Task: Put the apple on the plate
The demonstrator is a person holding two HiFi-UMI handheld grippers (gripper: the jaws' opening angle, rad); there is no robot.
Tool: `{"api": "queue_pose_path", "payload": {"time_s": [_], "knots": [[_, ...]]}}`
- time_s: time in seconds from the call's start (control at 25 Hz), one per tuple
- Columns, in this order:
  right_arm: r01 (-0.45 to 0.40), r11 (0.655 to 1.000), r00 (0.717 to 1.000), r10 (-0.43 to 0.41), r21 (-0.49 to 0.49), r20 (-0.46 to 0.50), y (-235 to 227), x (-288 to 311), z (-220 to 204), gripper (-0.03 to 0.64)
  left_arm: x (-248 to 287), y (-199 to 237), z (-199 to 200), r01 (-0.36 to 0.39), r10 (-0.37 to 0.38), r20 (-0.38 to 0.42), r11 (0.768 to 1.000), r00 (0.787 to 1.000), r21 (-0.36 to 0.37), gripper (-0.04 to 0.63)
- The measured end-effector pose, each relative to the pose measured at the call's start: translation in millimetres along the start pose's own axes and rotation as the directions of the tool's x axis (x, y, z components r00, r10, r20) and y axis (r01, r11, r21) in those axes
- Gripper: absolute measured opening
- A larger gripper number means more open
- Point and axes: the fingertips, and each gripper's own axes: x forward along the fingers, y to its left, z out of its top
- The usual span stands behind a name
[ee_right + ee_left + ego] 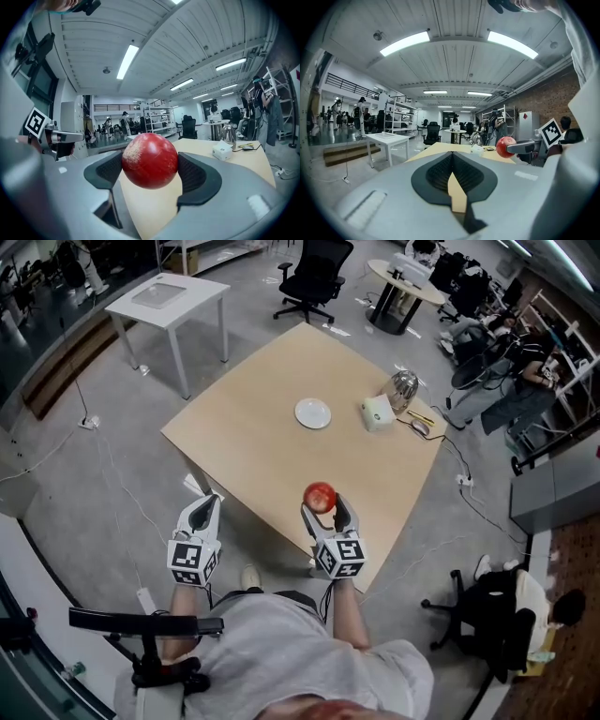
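At the lower left of the head view, our left hand-held gripper hangs just off the near edge of the bench, its jaws drawn together on nothing. Just right of centre, our right hand-held gripper pinches the apple between its pads, above that same edge. The plate sits bare higher in the frame, well apart from the apple. We judge the pick-up done, with the carry and set-down left. Only the head view shows the plate. The right gripper view shows both pads pressing the apple's sides, and the left gripper view catches the apple sideways at its right.
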Motion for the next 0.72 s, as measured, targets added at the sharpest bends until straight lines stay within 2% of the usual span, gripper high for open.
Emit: {"api": "queue_pose_path", "payload": {"time_s": [0.36, 0.72], "knots": [[0.021, 1.0, 1.0, -0.021, 0.0, 0.001, 16, 30, 7, 0.377, 11, 39, 4, 0.012, -0.012, 0.013, 1.0, 1.0, -0.01, 0.018], [0.039, 0.999, 0.999, -0.039, 0.006, -0.013, 14, 44, 5, 0.377, 25, 54, 0, 0.019, -0.019, 0.012, 0.999, 1.0, -0.026, 0.018]]}}
